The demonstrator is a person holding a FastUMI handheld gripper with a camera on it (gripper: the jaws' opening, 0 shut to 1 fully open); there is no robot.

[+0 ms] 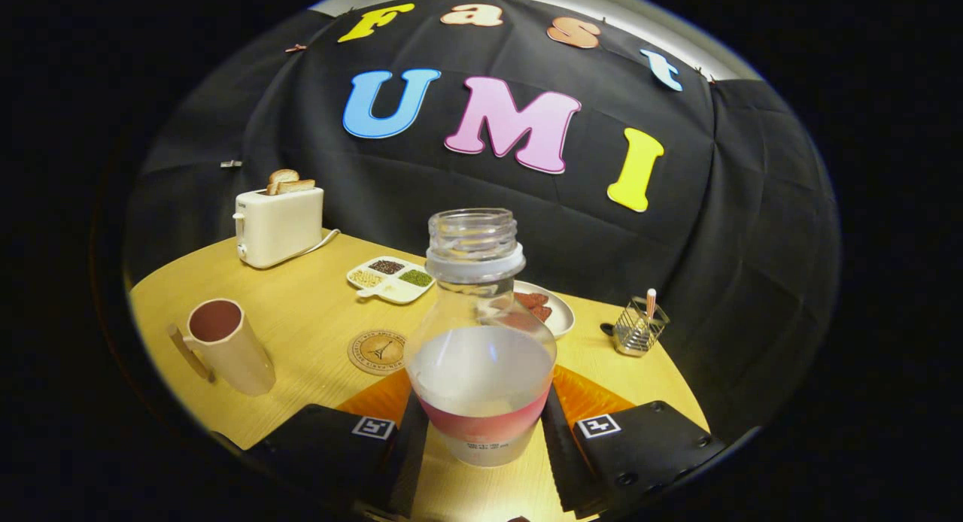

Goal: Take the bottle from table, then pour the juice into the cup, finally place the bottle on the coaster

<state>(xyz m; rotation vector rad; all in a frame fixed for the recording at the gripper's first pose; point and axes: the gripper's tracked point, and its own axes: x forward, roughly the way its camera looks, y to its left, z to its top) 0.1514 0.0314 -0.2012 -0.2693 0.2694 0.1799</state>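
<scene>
A hand-held gripper (481, 432) is reaching forward over a pale wooden worktop (316, 311), and its two fingers are pressing against either side of a clear bottle (481, 341), gripping it low on its body. The bottle is standing upright between the fingers, uncapped, with a whitish liquid filling roughly its lower half and a reddish label band near its base. Just beyond the fingers and slightly to the left, a round coaster (378, 351) is lying flat on the worktop. Further left, a beige cup (226, 345) with a handle is sitting well apart from the bottle. Beyond these, a cream toaster (278, 225) is holding slices of toast, a divided white dish (391, 278) is carrying small portions of grains, a plate (553, 311) is showing partly behind the bottle, and a wire holder (638, 330) is standing to the right.
</scene>
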